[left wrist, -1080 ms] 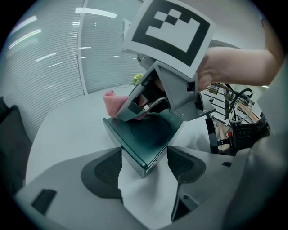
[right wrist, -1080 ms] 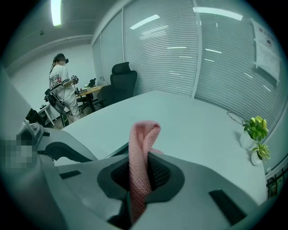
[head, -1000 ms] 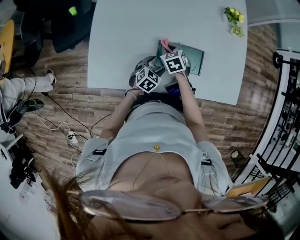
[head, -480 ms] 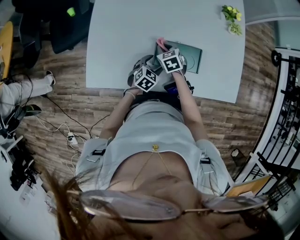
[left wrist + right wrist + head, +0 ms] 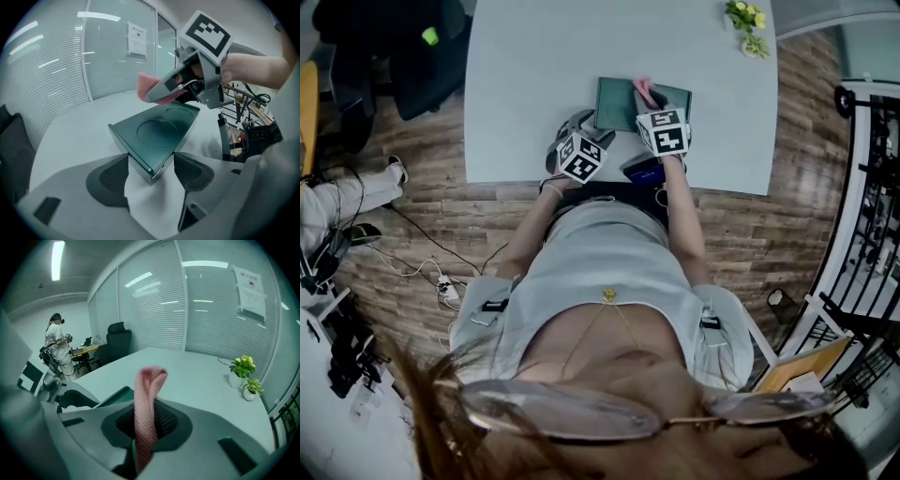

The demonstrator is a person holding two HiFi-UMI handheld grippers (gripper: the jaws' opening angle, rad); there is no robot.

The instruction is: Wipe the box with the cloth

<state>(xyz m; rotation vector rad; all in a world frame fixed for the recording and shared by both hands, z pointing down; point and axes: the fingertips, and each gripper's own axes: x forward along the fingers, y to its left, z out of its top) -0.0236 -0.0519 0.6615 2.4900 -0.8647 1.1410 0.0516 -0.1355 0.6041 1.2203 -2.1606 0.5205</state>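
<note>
The left gripper [image 5: 151,161] has its jaws set apart on the near corner of the flat dark green rectangular box [image 5: 157,133], and each jaw tip seems to press against one side of that corner. The box lies flat on the pale grey table [image 5: 534,56], close to the table's near edge and straight ahead of the person. Its top carries two shallow round impressions, one nearer and one farther.

The right gripper [image 5: 147,427] has its jaws closed tight on a pink knitted cloth [image 5: 147,394]. The cloth stands up from between them as a narrow fold with a rounded top. In the left gripper view this gripper hangs over the far part of the box, with the pink cloth at its tip just above the lid. Whether the cloth touches the lid cannot be told. From the head view the cloth shows over the right half of the box.

Farther out, two small potted plants with yellow-green leaves [image 5: 243,371] stand near the far right corner of the table, well apart from the box. A black office chair [image 5: 117,341] sits beyond the table's far left, and a person in a white top [image 5: 56,345] stands farther left. The floor is of brown wooden planks [image 5: 422,225].
</note>
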